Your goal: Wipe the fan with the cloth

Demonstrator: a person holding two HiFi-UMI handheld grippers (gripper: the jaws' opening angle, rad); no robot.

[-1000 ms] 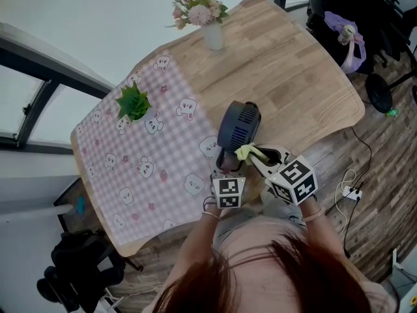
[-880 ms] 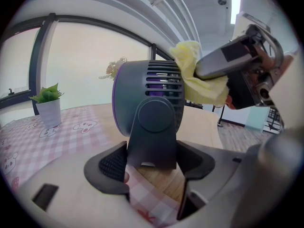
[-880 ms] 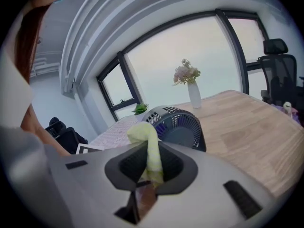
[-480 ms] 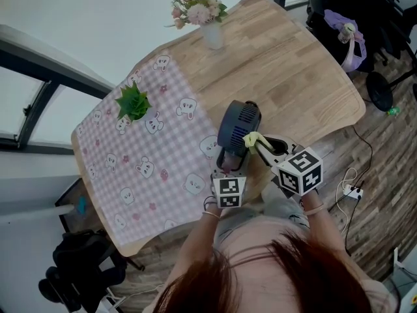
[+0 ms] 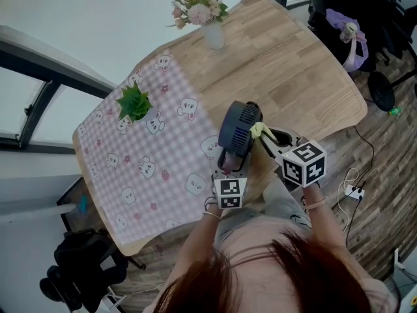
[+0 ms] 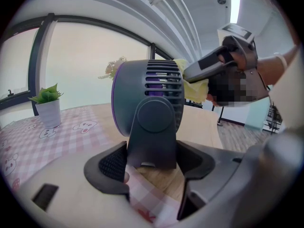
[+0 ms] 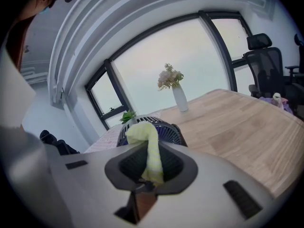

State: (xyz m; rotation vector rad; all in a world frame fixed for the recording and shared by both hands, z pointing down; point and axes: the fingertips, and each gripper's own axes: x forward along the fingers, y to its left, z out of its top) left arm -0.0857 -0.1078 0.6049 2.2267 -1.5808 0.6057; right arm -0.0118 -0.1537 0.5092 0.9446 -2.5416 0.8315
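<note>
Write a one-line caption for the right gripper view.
Right tongs pinch a pale yellow cloth at the dark grey round fan on a light wooden table.

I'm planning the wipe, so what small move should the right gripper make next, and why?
Probably drag the yellow cloth across the grille of the fan. The right gripper pinches the cloth with its tip at the grille's rim, and the left gripper clamps the fan's stand, so it should hold steady.
</note>
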